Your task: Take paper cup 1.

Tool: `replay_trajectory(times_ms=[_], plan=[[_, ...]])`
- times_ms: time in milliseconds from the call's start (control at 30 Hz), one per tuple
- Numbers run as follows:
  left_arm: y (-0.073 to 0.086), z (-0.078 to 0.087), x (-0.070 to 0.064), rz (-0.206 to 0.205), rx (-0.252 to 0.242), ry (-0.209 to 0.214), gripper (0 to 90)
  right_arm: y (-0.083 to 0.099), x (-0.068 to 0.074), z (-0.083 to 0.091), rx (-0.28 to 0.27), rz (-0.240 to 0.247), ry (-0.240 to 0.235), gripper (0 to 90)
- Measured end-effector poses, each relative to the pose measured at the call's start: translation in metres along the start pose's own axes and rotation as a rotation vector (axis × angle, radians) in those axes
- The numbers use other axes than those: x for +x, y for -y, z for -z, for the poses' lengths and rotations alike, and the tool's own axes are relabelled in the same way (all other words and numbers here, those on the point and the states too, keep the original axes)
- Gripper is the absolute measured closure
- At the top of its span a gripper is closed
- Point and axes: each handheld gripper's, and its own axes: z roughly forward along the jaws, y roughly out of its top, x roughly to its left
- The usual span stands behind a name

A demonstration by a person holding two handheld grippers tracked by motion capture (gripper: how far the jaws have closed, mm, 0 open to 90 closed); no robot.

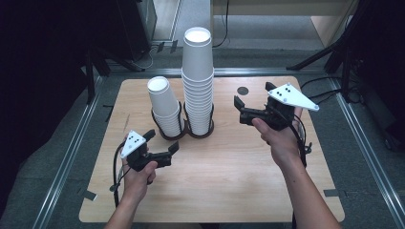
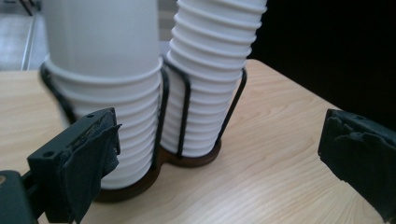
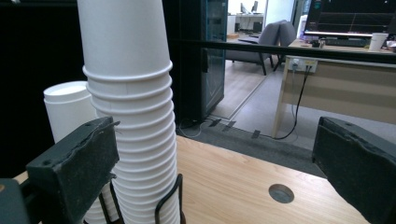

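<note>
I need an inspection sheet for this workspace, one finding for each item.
Surface: wooden table, with a round hole.
Job's things: tall cup stack and short cup stack, upright in a black wire holder.
Clutter: nothing seen.
Grippers: left tongs and right tongs open, holding nothing.
Cables: black cables trail from the tongs.
Surroundings: grey floor, tripod legs.

High view: looks forward and down from above the person's side, taking in the whole table (image 1: 215, 191).
Left gripper view: low and close, facing the cup stacks' (image 2: 140, 116) base.
Right gripper view: near tabletop height, facing the taller stack (image 3: 135, 130).
Shared: both stacks.
</note>
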Motion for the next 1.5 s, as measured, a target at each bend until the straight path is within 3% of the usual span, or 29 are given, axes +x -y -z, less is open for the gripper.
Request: replay_trajectory(times_ms=[100,233,533,867,933,967,1300,1500], plan=[[-0.005,-0.008,-0.007,0.005,-0.004,0.03,0.0,-0.004,0.003,-0.003,0.0,0.003,-0.008,0.6],[-0.009,-0.021,-0.017,-0.03,0.007,0.035,0.0,-0.008,0.007,-0.01,0.002,0.006,-0.017,0.5],[-0.022,-0.047,-0.031,-0.055,-0.016,0.015,0.0,-0.014,0.017,-0.026,0.006,0.014,-0.043,0.6],[-0.035,-0.075,-0.044,-0.074,-0.031,0.004,0.0,-0.023,0.022,-0.044,0.005,-0.02,-0.073,0.2],[-0.038,-0.08,-0.045,-0.072,-0.038,-0.005,0.0,-0.025,0.024,-0.047,0.006,-0.028,-0.079,0.2],[-0.04,-0.084,-0.045,-0.051,-0.055,-0.017,0.0,-0.026,0.025,-0.049,0.004,-0.025,-0.082,0.2],[-0.051,-0.098,-0.048,-0.087,-0.092,-0.085,0.0,-0.035,0.032,-0.061,0.002,-0.028,-0.101,0.1],[-0.05,-0.108,-0.046,-0.074,-0.11,-0.124,2.9,-0.038,0.038,-0.071,0.005,-0.032,-0.113,0.2]])
